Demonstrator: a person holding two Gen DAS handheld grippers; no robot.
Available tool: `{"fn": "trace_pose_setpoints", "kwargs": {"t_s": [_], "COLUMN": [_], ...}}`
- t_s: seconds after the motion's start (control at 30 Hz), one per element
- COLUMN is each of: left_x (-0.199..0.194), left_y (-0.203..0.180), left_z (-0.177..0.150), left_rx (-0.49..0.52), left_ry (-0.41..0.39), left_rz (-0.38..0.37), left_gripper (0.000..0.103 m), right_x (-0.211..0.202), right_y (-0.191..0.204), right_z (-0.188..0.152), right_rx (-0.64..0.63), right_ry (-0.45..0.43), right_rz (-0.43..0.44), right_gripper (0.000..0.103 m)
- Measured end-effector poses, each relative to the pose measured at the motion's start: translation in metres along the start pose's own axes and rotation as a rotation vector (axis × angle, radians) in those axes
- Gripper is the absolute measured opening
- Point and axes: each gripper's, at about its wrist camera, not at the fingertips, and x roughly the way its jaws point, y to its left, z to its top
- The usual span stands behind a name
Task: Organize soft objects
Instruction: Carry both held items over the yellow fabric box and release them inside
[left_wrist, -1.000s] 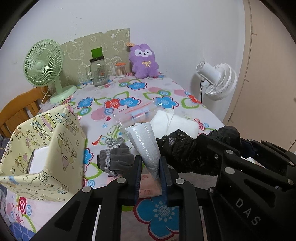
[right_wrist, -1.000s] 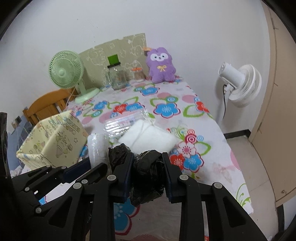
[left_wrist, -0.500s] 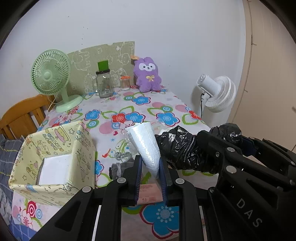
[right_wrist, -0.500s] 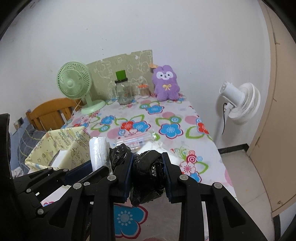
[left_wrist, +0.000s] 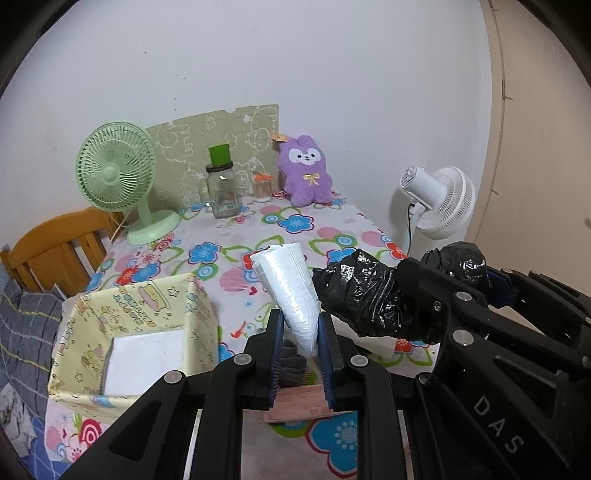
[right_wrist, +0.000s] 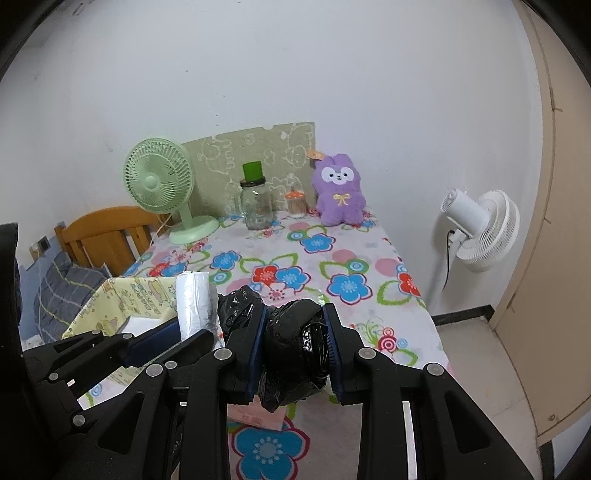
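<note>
White plastic bag roll (left_wrist: 290, 291) pinched upright in left tongs (left_wrist: 301, 350), black plastic bag bundle (right_wrist: 295, 343) clamped in right tongs (right_wrist: 295, 354), both above flowered table (left_wrist: 295, 225), patterned box (left_wrist: 136, 325) beside, possibly grey gloves (left_wrist: 293, 365) beneath.

"DAS" in white on right tongs (left_wrist: 369, 295) body; pink pack label (left_wrist: 299, 406) unreadable.
</note>
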Motion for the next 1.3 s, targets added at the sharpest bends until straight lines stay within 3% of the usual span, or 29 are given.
{"fn": "trace_pose_setpoints", "kwargs": {"t_s": [0.7, 1.3], "left_x": [-0.008, 0.004], "left_y": [0.047, 0.106], "left_z": [0.012, 0.012], "left_rx": [-0.010, -0.042], "left_ry": [-0.032, -0.013], "left_rz": [0.070, 0.142], "left_gripper": [0.017, 0.017], "right_x": [0.011, 0.047], "right_y": [0.055, 0.108], "right_z": [0.021, 0.029], "right_rx": [-0.066, -0.094], "right_ry": [-0.030, 0.005], "right_rz": [0.051, 0.105], "right_gripper": [0.033, 0.033]}}
